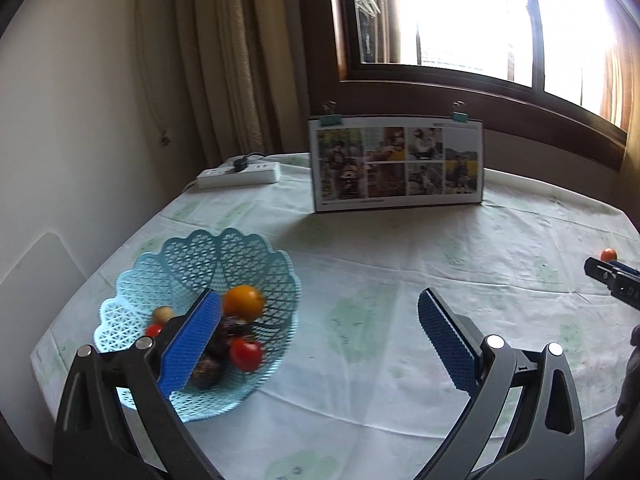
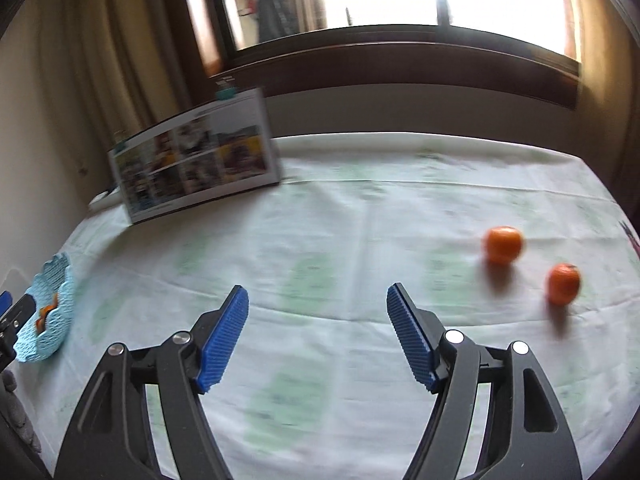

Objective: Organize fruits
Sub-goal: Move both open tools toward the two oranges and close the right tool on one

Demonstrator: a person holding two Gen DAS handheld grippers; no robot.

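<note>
The left gripper point(image 1: 320, 320) hangs with its jaws wide apart and empty above the tablecloth point(image 1: 400, 280), its left pad point(image 1: 192, 344) over the blue lattice basket point(image 1: 256, 256) holding an orange point(image 1: 244, 301), tomatoes and dark fruit.

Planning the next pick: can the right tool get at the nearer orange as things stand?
Probably yes. The right tool is open and empty, and only bare tablecloth lies between it and the nearer orange, which sits apart from the other orange.
</note>
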